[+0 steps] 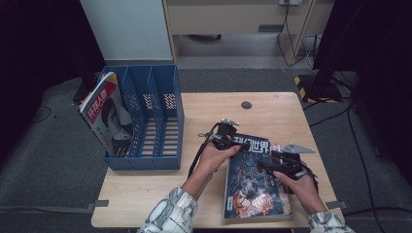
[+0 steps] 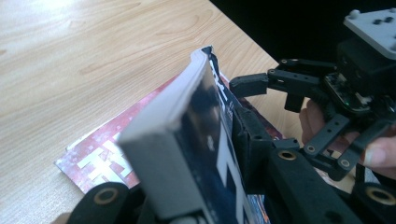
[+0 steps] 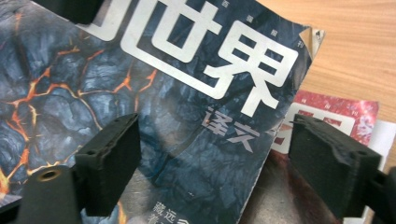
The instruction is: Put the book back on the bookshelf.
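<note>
Magazines are what I work on, at the near right part of my desk point(image 1: 209, 109), a pale wooden top. Largest on it is the blue file rack point(image 1: 160, 114) at the left edge, with three slots; one magazine with a red-and-white cover point(image 1: 107, 119) leans in its leftmost slot, tilted to the left.

Next comes the dark magazine point(image 1: 252, 179), its cover a cracked, glowing lava pattern under big white characters. It lies on top of a red magazine point(image 2: 105, 154), whose corner peeks out beside it on the wood. In the left gripper view the dark magazine's far end is lifted off the red one, its page block tilted up.

My left gripper point(image 1: 224, 141) sits at the top left corner of the dark magazine. Its jaws are narrow and clamp that lifted corner, one pad on each side of the page block point(image 2: 159, 140).

My right gripper point(image 1: 272, 165) hovers over the right side of the same cover, near the left one. Its jaws stand wide: in the right gripper view one pad point(image 3: 109, 158) hangs above the lava cover and the other point(image 3: 329, 163) above the magazine's right edge, neither pressing on anything.
</note>
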Motion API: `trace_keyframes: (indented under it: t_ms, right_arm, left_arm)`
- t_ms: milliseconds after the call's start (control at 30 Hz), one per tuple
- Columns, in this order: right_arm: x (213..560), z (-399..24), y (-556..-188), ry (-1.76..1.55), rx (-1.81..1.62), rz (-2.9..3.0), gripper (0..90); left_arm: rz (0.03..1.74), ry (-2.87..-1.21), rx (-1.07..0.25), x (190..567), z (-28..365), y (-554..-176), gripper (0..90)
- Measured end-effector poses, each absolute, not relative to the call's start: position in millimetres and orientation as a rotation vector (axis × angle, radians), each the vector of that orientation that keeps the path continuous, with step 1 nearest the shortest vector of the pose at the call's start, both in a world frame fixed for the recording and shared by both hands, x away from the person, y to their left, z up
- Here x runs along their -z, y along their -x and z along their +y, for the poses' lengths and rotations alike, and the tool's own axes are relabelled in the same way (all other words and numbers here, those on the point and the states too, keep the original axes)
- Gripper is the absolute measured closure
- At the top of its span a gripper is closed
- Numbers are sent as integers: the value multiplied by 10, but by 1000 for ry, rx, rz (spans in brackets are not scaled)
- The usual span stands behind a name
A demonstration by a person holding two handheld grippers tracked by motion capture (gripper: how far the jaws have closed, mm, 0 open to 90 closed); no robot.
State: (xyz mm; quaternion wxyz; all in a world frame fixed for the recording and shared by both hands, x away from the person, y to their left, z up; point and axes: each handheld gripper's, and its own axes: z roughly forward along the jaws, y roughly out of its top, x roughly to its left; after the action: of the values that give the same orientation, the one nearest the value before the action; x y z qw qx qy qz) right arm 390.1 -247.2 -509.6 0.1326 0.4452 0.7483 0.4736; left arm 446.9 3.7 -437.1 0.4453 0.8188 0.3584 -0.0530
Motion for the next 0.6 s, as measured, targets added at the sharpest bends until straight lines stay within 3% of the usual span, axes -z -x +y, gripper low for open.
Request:
trace_keyframes:
  t_ms: [233, 600]
  right_arm:
    - [5062, -2487, -3893, -1237, -1438, 2205, 98]
    - [5039, -2418, -3876, -1200, -1483, 2219, 118]
  left_arm:
    - [826, -2046, 96, 4198, 82, -4396, 778]
    - [777, -2053, 48, 3964, 170, -4366, 800]
